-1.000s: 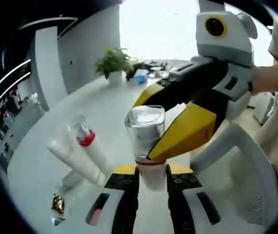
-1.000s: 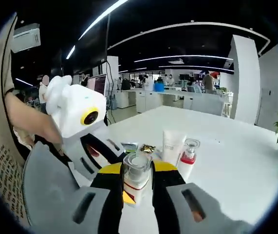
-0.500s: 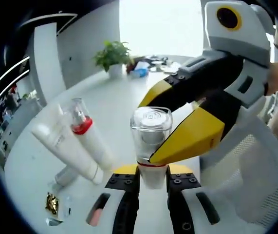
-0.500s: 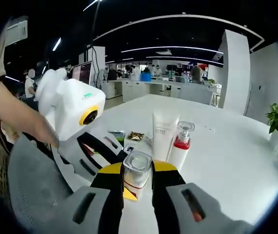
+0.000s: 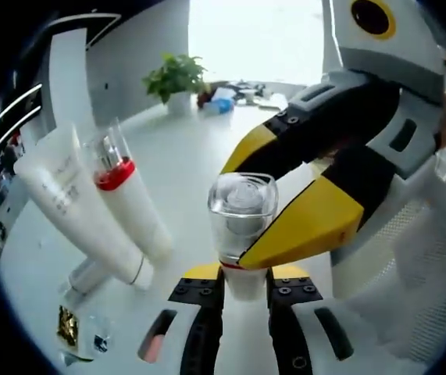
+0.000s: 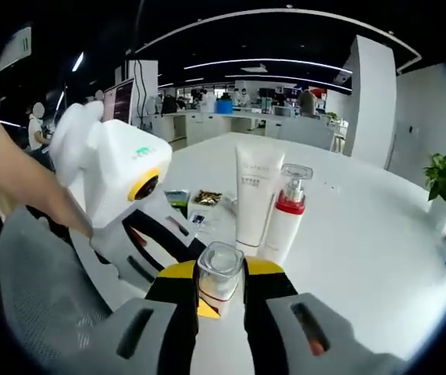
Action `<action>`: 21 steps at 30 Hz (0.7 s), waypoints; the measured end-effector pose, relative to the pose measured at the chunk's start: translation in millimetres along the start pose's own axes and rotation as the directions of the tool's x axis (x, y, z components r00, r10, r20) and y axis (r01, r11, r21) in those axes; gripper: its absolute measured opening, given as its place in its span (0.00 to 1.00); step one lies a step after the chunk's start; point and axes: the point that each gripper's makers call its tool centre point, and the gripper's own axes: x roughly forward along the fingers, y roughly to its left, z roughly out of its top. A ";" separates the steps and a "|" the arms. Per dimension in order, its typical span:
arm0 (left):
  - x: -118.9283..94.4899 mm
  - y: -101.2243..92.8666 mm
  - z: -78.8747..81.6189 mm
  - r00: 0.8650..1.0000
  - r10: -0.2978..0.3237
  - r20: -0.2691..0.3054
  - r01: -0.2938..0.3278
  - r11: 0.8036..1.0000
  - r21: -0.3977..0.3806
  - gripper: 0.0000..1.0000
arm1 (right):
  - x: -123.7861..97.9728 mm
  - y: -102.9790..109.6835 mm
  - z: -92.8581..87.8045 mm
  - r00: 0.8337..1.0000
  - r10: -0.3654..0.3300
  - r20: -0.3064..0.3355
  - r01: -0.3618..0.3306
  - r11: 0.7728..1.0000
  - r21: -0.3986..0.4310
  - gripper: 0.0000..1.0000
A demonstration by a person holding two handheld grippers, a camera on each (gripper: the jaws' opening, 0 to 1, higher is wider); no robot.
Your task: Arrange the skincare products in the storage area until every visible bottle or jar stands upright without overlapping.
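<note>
- Counter (image 6: pixel 379 258): white; it carries the upright products.
- Right hand-held gripper (image 6: pixel 220 291): jaws clenched on the clear-capped bottle (image 6: pixel 219 275) from both sides.
- Left hand-held gripper (image 5: pixel 244 283): jaws clamped on the same bottle's lower body.
- White tube (image 6: pixel 254 195): upright just beside the red-collared pump bottle (image 6: pixel 286 219); its print is too small to read.
- Clear-capped bottle: held between both grippers, near the counter's edge.

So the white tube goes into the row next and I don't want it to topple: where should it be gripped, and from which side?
Probably the white tube is best gripped across its flat upper body, above the cap it stands on, since that end is narrowest in thickness. Come from the side away from the red-collared pump bottle, which stands right beside it and blocks the fingers there.
</note>
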 end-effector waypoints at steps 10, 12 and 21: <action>8.4 2.1 -5.4 1.000 -0.025 -0.002 0.025 1.000 0.016 0.17 | 5.0 -4.4 -8.4 0.999 -0.022 -0.025 0.023 1.000 0.014 0.21; 9.6 2.0 -6.6 1.000 -0.029 -0.004 0.029 0.999 0.017 0.17 | 6.3 -4.4 -10.2 0.999 -0.023 -0.033 0.023 1.000 0.011 0.21; 14.8 3.6 -7.5 0.999 -0.038 0.005 0.038 0.999 0.028 0.17 | 9.3 -6.6 -13.1 0.999 -0.031 -0.042 0.031 0.999 0.007 0.21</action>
